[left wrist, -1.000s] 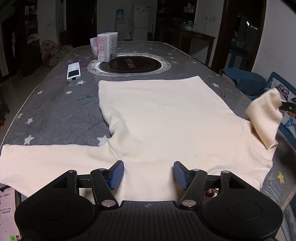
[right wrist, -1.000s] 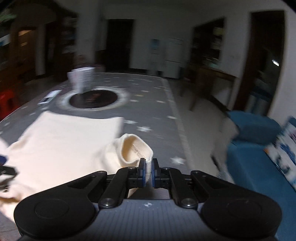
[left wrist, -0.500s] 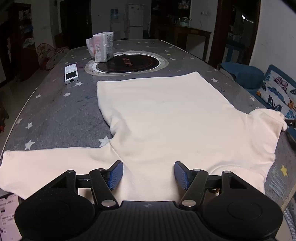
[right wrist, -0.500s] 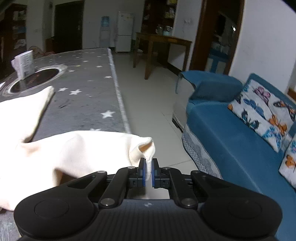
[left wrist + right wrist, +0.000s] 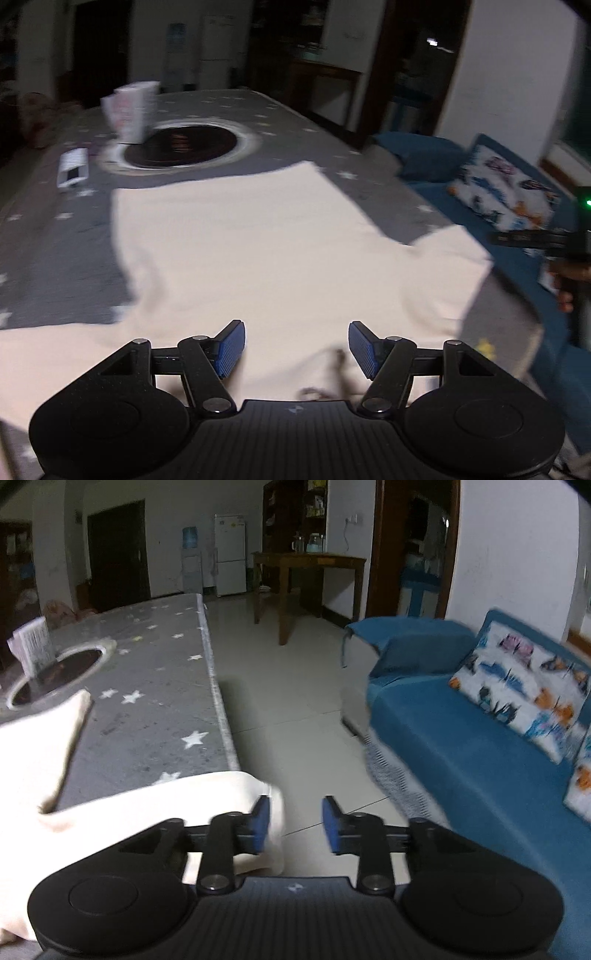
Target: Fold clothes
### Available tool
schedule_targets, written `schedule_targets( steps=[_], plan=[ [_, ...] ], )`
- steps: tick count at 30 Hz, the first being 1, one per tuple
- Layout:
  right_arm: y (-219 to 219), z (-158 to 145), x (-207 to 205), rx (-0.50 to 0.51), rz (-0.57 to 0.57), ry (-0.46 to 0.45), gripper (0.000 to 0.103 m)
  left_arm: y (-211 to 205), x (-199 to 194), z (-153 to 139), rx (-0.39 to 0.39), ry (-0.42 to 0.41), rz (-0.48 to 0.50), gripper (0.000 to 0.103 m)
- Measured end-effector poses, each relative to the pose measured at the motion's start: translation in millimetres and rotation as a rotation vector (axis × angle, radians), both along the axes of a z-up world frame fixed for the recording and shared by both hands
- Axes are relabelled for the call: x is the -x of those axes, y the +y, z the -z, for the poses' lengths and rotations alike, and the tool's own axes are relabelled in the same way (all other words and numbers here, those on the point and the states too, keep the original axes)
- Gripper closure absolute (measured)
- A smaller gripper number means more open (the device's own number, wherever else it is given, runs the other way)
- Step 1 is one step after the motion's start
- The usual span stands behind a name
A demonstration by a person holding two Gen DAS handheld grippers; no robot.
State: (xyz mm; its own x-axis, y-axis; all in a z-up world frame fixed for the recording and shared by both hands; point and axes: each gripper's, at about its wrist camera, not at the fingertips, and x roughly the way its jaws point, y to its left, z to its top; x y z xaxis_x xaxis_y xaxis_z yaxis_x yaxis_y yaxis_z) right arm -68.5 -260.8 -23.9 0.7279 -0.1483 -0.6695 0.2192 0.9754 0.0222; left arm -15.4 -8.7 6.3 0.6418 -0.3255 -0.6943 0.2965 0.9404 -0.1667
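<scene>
Now spread on the star-patterned grey worktop (image 5: 229,110), the soft, light cream long-sleeved shirt (image 5: 240,243) lies limp; left gripper (image 5: 295,347) jaws open and empty, right gripper (image 5: 295,823) jaws opening off the sleeve cuff (image 5: 275,805), a natural hold.

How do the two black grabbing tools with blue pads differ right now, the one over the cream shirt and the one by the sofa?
The left gripper hangs over the middle of the cream long-sleeved shirt, fingers wide apart with nothing between them. The right gripper sits at the table's edge with a narrower gap; its fingers are opening, and the sleeve cuff lies against the left pad, no longer pinched. Both are black with blue ribbed pads.
</scene>
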Motion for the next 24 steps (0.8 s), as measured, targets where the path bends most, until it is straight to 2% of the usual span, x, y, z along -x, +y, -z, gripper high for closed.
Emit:
schedule_targets(
  steps=[3,8,12,16,20,24],
  plan=[
    [3.5,1.0,0.6,-0.057,-0.042,0.004,0.065,-17.8,-1.8,6.4,0.015,0.012,0.074,0.037],
    [38.5,-3.7,1.2,0.023,-0.199,-0.010,0.062,-40.4,5.1,20.7,-0.026,0.023,0.161,0.037],
    [71.3,-9.2,3.8,0.047,-0.349,-0.008,0.057,-40.0,11.5,22.9,-0.042,0.009,0.185,0.037],
    [106.8,-10.4,11.7,0.075,-0.493,-0.012,0.056,-19.2,10.4,17.6,0.021,0.012,0.128,0.037],
    [138.1,-11.9,19.6,0.076,-0.603,-0.021,0.056,13.9,4.8,9.2,0.076,-0.015,0.005,0.037],
    [160.8,-9.9,21.5,0.077,-0.678,-0.022,0.056,41.1,-11.6,15.0,0.098,-0.005,-0.116,0.037]
  ],
)
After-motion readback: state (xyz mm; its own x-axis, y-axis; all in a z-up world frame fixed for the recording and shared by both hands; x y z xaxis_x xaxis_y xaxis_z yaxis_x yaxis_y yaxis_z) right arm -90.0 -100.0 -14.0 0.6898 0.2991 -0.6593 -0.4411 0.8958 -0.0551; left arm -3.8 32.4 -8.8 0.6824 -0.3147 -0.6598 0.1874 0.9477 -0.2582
